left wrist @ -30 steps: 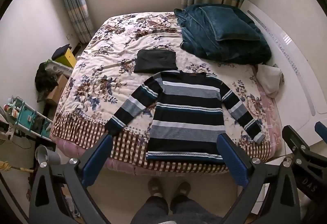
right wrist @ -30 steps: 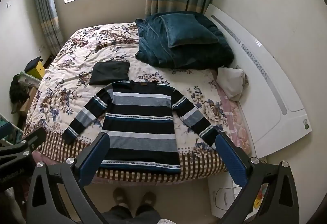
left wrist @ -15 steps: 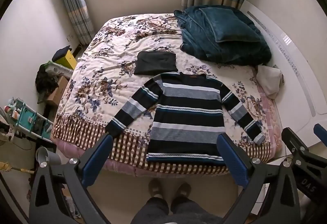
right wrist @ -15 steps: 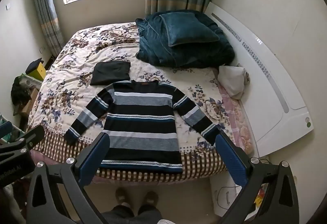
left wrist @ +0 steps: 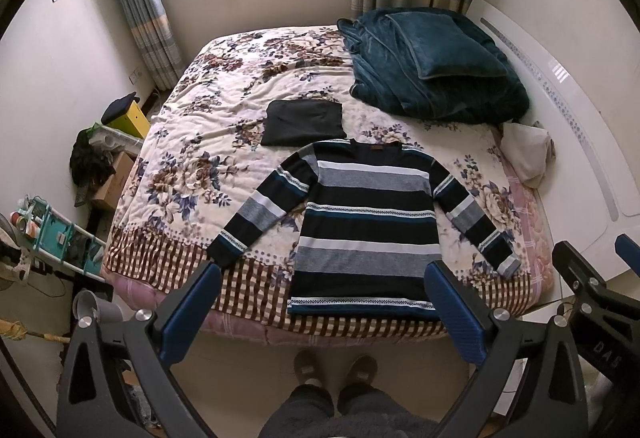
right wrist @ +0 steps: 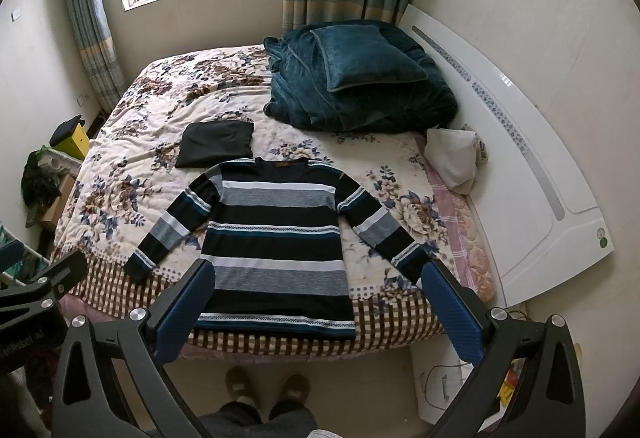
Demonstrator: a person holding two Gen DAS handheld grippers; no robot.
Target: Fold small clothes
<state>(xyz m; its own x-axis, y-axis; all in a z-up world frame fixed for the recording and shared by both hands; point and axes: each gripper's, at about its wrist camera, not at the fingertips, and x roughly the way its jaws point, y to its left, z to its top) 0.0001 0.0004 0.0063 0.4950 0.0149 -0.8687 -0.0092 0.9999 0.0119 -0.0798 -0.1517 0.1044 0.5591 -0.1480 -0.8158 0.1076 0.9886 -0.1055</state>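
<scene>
A striped sweater (left wrist: 366, 222) (right wrist: 276, 234) in black, grey, white and teal lies flat on the bed, both sleeves spread out, hem toward the near edge. Behind its collar sits a folded black garment (left wrist: 304, 122) (right wrist: 216, 143). My left gripper (left wrist: 320, 276) hangs open high above the bed's near edge, nothing between its blue fingers (left wrist: 192, 314). My right gripper (right wrist: 314, 276) is open too, at a similar height, and empty. Part of the right gripper's frame (left wrist: 588, 302) shows at the left wrist view's right edge.
The bed (left wrist: 224, 134) has a floral cover. A teal blanket pile with a pillow (left wrist: 432, 62) fills the far right corner, a white cloth (left wrist: 528, 154) lies by the headboard. A person's feet (left wrist: 336, 370) stand before the bed. Boxes and a shelf (left wrist: 60, 238) crowd the left floor.
Both views have tilted slightly, so the bed and sweater sit a little lower in frame. The sweater itself has not moved and both grippers stay open.
</scene>
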